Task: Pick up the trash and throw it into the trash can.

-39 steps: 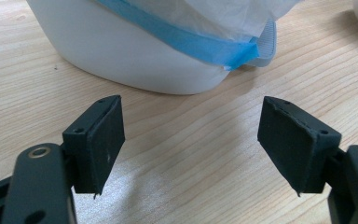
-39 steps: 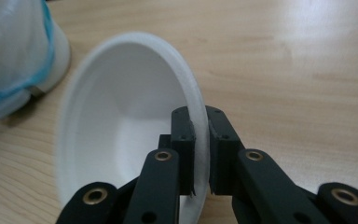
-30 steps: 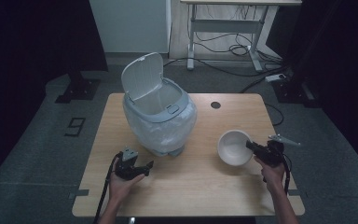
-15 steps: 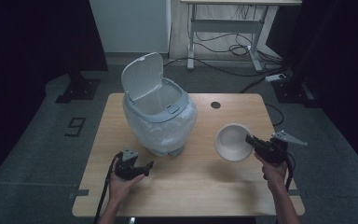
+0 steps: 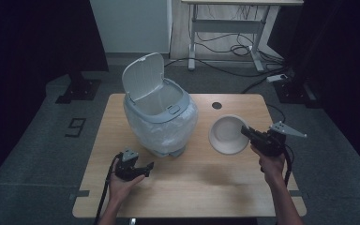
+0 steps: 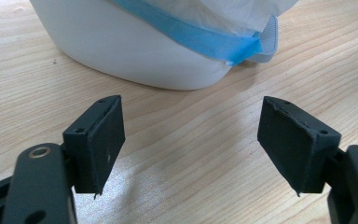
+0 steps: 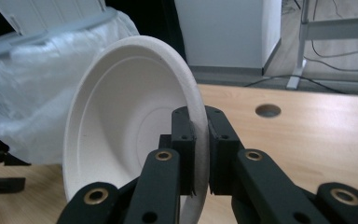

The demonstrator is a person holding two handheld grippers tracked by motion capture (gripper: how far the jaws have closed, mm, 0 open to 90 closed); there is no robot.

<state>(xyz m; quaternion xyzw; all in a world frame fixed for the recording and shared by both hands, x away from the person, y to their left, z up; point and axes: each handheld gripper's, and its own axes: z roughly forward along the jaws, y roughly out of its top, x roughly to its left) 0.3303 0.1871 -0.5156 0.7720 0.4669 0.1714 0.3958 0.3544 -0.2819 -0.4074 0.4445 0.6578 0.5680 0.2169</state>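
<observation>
Down at the near left of the bench (image 5: 183, 187), the left tool (image 5: 145, 167) lies low in its hand, jaws parted and gripping nothing, aimed at the one white bin (image 5: 161, 119). To the right, the right tool (image 5: 245, 132) is clenched on the rim of the single white bowl (image 5: 225, 136), tipped on edge above the bench.

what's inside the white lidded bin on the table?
The white plastic bin stands with its lid flipped up, lined with a translucent plastic bag folded over the rim. In the high view only the pale upper inner wall shows; the rim hides the bottom, so any contents cannot be told.
</observation>
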